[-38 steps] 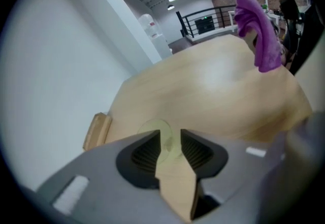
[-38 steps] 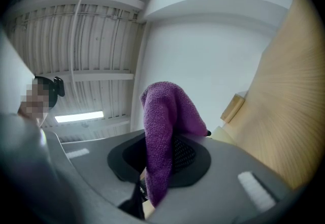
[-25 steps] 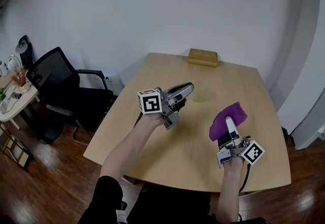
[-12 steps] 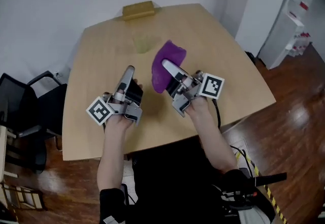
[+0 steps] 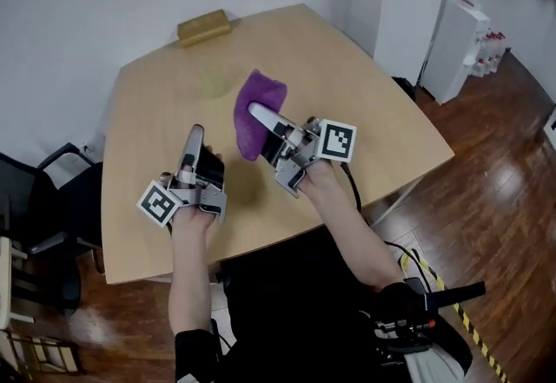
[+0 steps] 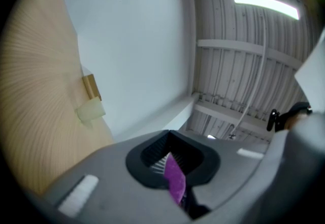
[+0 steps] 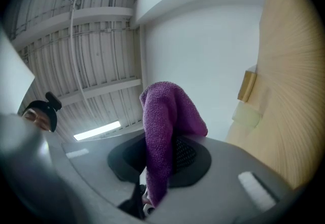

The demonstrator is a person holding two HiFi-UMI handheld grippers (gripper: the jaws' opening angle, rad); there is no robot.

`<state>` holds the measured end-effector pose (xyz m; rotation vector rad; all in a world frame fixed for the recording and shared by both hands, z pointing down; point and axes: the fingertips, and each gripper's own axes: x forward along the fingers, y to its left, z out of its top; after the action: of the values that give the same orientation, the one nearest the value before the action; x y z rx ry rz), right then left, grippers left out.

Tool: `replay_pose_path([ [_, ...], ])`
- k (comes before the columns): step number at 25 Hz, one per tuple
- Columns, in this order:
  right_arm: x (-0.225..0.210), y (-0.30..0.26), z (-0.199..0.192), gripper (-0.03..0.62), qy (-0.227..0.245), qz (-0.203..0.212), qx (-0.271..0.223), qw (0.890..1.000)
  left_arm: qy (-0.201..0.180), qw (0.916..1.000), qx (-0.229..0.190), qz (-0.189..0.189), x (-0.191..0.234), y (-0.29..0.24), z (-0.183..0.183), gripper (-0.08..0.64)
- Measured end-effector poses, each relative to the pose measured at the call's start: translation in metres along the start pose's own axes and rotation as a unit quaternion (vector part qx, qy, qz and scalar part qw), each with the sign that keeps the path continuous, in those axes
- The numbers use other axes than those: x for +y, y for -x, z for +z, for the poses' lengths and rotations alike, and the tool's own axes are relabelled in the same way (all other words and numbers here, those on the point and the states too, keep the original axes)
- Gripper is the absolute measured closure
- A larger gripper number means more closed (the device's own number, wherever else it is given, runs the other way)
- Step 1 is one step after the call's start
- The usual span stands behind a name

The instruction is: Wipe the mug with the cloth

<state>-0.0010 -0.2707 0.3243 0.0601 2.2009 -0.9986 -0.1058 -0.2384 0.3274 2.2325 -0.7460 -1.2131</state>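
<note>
- The right hand-held gripper point(image 5: 261, 118) was clamped on the purple cloth point(image 5: 265, 90), which draped over its jaw tips and hung above the desk point(image 5: 347, 86).
- The left hand-held gripper point(image 5: 195, 134) had its jaws pressed together, gripping neither cloth nor mug, and was held just beside the right one with both tilted upward.
- The pale, translucent mug point(image 5: 215, 82) stood on the desk beyond both hand-held grippers, untouched by either.
- A wooden block point(image 5: 204, 27) lay at the desk's far edge, behind the mug.
</note>
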Motion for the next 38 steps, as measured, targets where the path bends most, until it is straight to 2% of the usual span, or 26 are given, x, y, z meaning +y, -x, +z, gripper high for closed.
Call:
replay_pose_path([
  [3, 0.007, 0.014, 0.005, 0.534, 0.011, 0.001, -0.013, 1.0, 0.002, 0.9999, 0.011, -0.007, 0.0, 0.0, -0.011, 0.552],
  [12, 0.021, 0.012, -0.004, 0.534, 0.069, -0.004, -0.011, 0.998, 0.001, 0.9998, 0.015, 0.013, 0.0, 0.023, 0.001, 0.552],
  [14, 0.044, 0.024, -0.011, 0.534, 0.081, 0.0, -0.014, 0.997, -0.003, 0.9998, 0.018, 0.008, -0.018, 0.033, -0.008, 0.552],
  [18, 0.111, 0.065, -0.048, 0.534, 0.097, 0.013, -0.019, 0.995, -0.013, 0.9997, 0.019, -0.01, -0.081, 0.071, -0.04, 0.552],
  [28, 0.12, 0.056, -0.047, 0.534, 0.07, 0.039, 0.004, 0.997, -0.04, 0.9991, 0.011, -0.001, -0.097, 0.068, -0.037, 0.552],
  [32, 0.123, 0.058, -0.048, 0.534, 0.07, 0.055, 0.01, 0.996, -0.068, 0.9976, 0.014, 0.003, -0.102, 0.069, -0.038, 0.552],
  [34, 0.145, 0.072, -0.059, 0.534, 0.074, 0.058, 0.008, 0.996, -0.085, 0.9962, 0.018, 0.0, -0.126, 0.08, -0.047, 0.553],
  [38, 0.213, 0.107, -0.094, 0.534, 0.081, 0.058, 0.0, 0.995, -0.083, 0.9963, 0.02, -0.009, -0.191, 0.117, -0.077, 0.552],
])
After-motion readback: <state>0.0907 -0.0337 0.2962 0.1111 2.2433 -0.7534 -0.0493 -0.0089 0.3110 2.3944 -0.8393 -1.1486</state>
